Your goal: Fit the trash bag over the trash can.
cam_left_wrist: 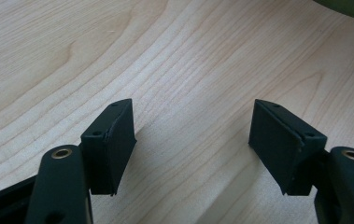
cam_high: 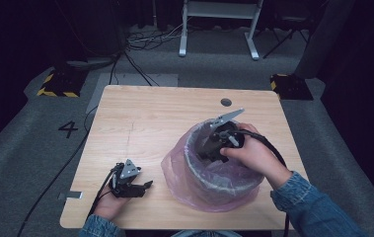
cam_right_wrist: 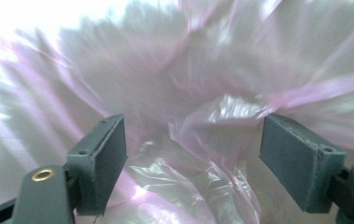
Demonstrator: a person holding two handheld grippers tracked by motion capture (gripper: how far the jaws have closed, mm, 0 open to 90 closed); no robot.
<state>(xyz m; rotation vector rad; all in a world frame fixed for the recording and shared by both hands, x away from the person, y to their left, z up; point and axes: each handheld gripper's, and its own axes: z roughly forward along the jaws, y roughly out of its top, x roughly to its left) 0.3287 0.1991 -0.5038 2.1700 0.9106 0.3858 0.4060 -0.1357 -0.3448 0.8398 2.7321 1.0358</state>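
Bin liner (cam_high: 194,190), pink translucent plastic, is draped into and over a round bin (cam_high: 224,185) on the near-right part of the wooden table (cam_high: 145,118); its skirt spills down the bin's outside to the tabletop.

Near edge: left hand (cam_high: 106,205), denim sleeve (cam_high: 95,228) behind it, holds the left gripper (cam_high: 142,186) low over the table's near-left area, well apart from the bin. In the left gripper view the left gripper (cam_left_wrist: 191,140) has its jaws spread wide with bare wood grain between them, nothing gripped. A dark green edge (cam_left_wrist: 347,7) shows at that view's top right corner; can't tell what it is.

Further in: right hand (cam_high: 253,155) holds the right gripper (cam_high: 209,150) tipped down into the bin's mouth, grey three-cornered plate (cam_high: 226,117) up top, cable (cam_high: 268,143) trailing back over the rim. In the right gripper view the right gripper (cam_right_wrist: 191,163) also has its jaws wide apart, crumpled liner (cam_right_wrist: 212,126) between and beyond them, not pinched. The upper part of that view is blurred.

Far side: dark round disc (cam_high: 226,102) near the table's back edge. On the grey floor (cam_high: 26,148) beyond: a "4" marking (cam_high: 68,129), yellow-black striped block (cam_high: 56,84), loose cables (cam_high: 145,37) and white desk legs (cam_high: 219,29).
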